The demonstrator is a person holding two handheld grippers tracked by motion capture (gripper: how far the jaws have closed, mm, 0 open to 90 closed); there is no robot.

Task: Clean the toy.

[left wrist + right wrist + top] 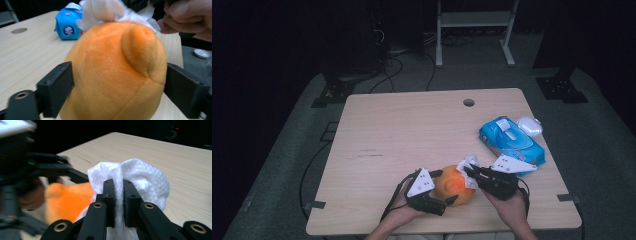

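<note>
**Orange plush clamped, white wipe pinched against it**

An orange plush toy [453, 186], round and soft-napped with one small rounded ear, sits near the table's [412, 125] front edge, at about 6 o'clock on the tabletop. The left gripper [441, 189] has its jaws spread wide, one pressed on each flank of the plush, holding it. At the toy's 1 o'clock, the right gripper [468, 171] has its jaws nearly closed, pinching a crumpled white wipe [140, 177] that touches the plush's top. A blue wipes pack [511, 142] lies at 3 o'clock on the table, with a white lid [530, 125] just beyond it.
</note>
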